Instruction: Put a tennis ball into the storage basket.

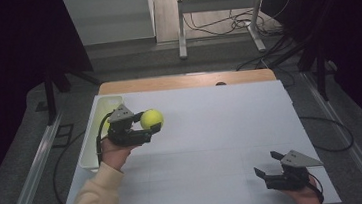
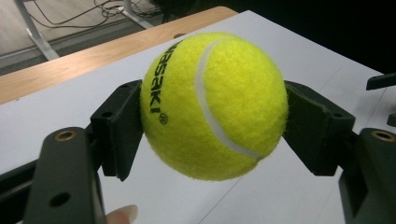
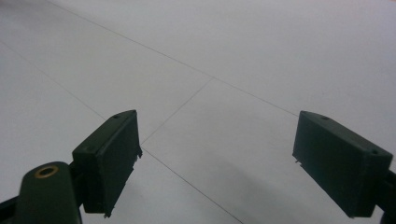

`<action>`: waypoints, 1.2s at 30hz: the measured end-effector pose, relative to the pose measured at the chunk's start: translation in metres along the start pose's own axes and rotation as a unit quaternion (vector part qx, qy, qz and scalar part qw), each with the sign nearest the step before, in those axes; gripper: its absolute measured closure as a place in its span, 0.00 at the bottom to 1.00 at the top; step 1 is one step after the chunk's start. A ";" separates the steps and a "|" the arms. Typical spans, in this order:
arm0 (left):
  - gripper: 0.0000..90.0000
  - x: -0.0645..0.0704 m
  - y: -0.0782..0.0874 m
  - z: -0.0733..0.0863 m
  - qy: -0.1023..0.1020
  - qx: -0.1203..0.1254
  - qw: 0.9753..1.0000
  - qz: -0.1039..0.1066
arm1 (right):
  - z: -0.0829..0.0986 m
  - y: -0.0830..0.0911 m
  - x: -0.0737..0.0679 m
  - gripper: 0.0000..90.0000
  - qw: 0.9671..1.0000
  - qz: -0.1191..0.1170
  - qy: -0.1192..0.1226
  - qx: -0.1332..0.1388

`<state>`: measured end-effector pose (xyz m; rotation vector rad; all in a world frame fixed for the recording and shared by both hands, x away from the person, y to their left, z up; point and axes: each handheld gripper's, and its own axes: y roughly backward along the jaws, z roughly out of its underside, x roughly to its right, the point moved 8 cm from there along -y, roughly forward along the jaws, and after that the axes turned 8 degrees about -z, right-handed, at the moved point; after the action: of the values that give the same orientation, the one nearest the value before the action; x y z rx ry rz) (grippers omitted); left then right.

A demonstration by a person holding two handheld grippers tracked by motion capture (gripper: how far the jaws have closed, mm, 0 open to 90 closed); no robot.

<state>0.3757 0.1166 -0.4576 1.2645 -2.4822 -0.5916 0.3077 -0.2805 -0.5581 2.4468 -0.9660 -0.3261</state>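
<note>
Your left gripper (image 1: 147, 127) is clamped on the tennis ball (image 1: 151, 119), both jaws pressed to its sides, held above the white table (image 1: 212, 129) at about 9 o'clock, just beside the white bin (image 1: 95, 135). Your right gripper (image 1: 268, 165) sits at 5 o'clock, jaws wide apart, holding nothing.

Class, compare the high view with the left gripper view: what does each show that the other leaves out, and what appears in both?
High view alone: the white bin at the table's left edge, the person's sleeve, and the floor cables. Left gripper view alone: black lettering on the tennis ball and a fingertip at the bottom edge. Both: the left gripper shut on the tennis ball, above the white table.
</note>
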 end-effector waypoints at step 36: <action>0.30 -0.050 0.021 0.008 0.032 -0.001 0.998 -0.058 | 0.000 -0.002 0.000 0.17 1.000 0.001 0.002 -0.001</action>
<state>0.3863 0.1709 -0.4584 1.4125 -2.3677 -0.5723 0.3089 -0.2795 -0.5586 2.4429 -0.9665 -0.3221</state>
